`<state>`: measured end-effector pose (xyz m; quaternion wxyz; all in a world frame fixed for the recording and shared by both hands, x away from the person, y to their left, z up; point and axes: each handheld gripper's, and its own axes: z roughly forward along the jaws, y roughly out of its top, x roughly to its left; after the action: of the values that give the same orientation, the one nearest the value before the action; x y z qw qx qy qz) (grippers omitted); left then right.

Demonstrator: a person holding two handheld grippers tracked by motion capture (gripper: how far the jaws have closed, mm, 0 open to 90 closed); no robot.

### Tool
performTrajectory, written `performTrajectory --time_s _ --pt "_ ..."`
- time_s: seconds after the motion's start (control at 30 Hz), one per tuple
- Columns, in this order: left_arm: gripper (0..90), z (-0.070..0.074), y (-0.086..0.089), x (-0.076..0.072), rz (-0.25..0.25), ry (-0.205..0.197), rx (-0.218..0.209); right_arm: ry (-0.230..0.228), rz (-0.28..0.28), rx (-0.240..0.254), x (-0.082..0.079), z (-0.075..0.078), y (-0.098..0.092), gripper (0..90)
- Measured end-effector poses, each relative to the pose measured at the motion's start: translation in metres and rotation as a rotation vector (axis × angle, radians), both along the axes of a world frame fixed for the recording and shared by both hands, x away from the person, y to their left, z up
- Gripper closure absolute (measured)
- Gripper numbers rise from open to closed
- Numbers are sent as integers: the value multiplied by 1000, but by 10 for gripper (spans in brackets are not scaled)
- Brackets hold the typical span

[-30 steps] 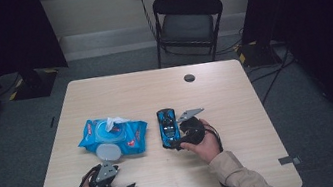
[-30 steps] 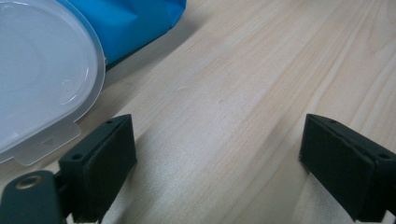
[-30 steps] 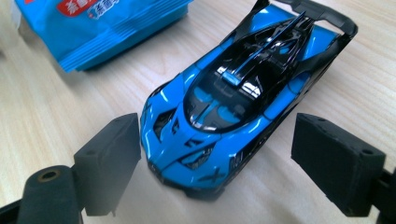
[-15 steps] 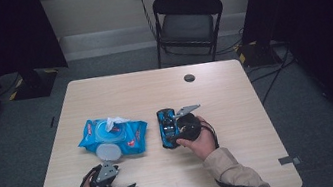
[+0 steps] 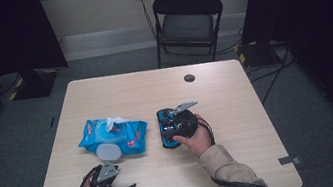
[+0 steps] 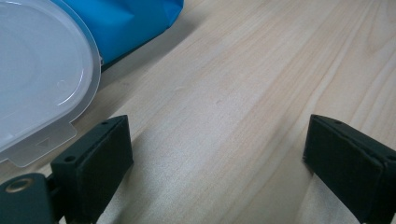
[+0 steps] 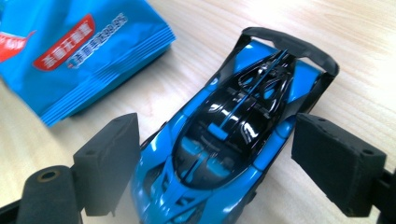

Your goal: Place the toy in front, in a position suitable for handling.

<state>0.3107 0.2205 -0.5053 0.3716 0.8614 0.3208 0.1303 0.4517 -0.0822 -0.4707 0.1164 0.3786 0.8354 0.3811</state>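
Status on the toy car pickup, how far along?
Done: the right claw is lined up, with its open jaws on either side of the blue toy car. In hand: nothing is clamped yet; the car sits on the table. Left: close and lift. The left claw is open over bare wood beside the wet wipes pack.

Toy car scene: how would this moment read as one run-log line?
right gripper: open, straddling toy car | left gripper: open, empty | wipes pack: lid open
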Motion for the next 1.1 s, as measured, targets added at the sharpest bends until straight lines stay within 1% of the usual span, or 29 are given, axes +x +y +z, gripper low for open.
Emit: performTrajectory --time_s 0.03,0.07,0.13,0.17,0.3,0.33,0.43,0.47,0.53,0.6,0.7,0.77,0.8,0.97,1.0,1.1 --pt "73 0 0 0 0 0 1 7 -21 20 2 0 2 149" --pt "73 0 0 0 0 0 0 4 -24 21 2 0 3 149" --pt "73 0 0 0 0 0 0 -2 -32 14 3 -1 5 149" --pt "73 0 0 0 0 0 1 1 -38 20 4 -2 6 149" --pt "72 0 0 0 -2 1 2 -2 -57 17 6 -4 10 150" --pt "72 0 0 0 -2 1 2 -1 -71 4 7 -6 12 150" --pt "72 0 0 0 -2 1 2 4 -88 -3 9 -9 13 147" --pt "72 0 0 0 -2 1 2 9 -105 -6 11 -12 14 143" --pt "72 0 0 0 -2 1 2 7 -110 -5 11 -13 14 142" --pt "71 0 0 0 -2 1 2 13 -130 9 13 -15 14 141" --pt "70 0 0 0 -6 2 6 6 -132 7 13 -15 14 138" --pt "70 0 0 0 -6 2 6 3 -141 5 12 -16 16 128" --pt "70 0 0 0 -6 1 6 0 -155 8 12 -18 16 124" --pt "70 0 0 0 -5 2 5 -1 -178 7 11 -22 18 100" --pt "70 0 0 0 -5 1 4 -3 -186 15 11 -24 18 94" --pt "70 0 0 0 -7 2 6 18 -200 33 12 -26 18 96"
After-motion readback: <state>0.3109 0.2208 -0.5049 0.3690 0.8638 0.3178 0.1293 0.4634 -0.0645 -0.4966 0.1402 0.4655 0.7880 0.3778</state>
